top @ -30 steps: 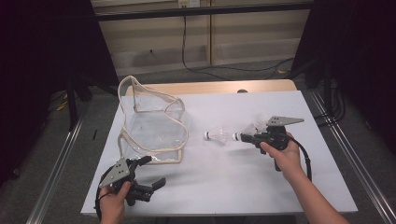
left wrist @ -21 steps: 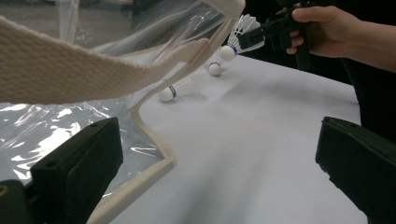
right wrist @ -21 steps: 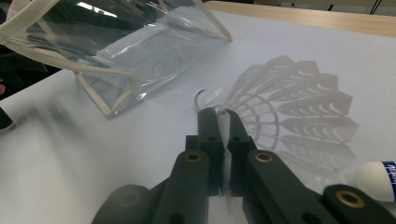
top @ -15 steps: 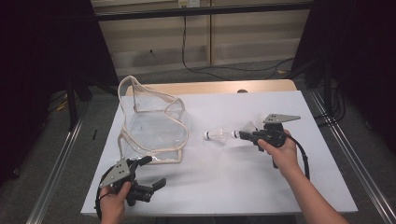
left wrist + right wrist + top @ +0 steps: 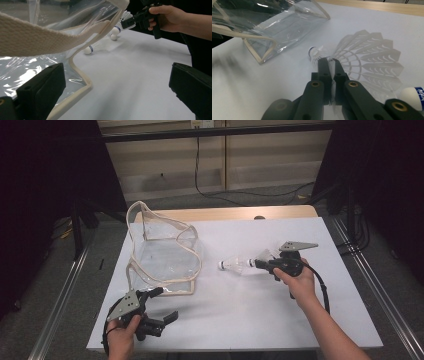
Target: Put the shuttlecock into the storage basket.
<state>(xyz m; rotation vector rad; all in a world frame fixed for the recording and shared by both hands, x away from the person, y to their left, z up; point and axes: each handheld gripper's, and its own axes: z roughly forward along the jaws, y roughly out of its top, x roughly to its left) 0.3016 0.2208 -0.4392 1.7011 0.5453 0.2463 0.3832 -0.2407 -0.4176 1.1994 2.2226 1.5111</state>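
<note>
Shuttlecock (image 5: 331, 65) pinched by its feathers in closed right claw (image 5: 330, 60), low over white desk (image 5: 250, 320); others lying beside; clear bag (image 5: 162, 252) waiting empty; left claw (image 5: 159, 304) open. Packing barely begun.

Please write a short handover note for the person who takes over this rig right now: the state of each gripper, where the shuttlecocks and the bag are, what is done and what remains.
Left gripper: open, holds nothing, at the near left of the table, just in front of the clear bag.
Right gripper: shut on the feathers of one shuttlecock, right of the bag.
More shuttlecocks lie on the table between the bag and the right gripper; the exact count is hard to tell.
The bag lies on the table with its cream strap raised.
Done: one shuttlecock gripped. I see none in the bag.
Left, probably: put the shuttlecocks in the bag, the left gripper holding it open.
</note>
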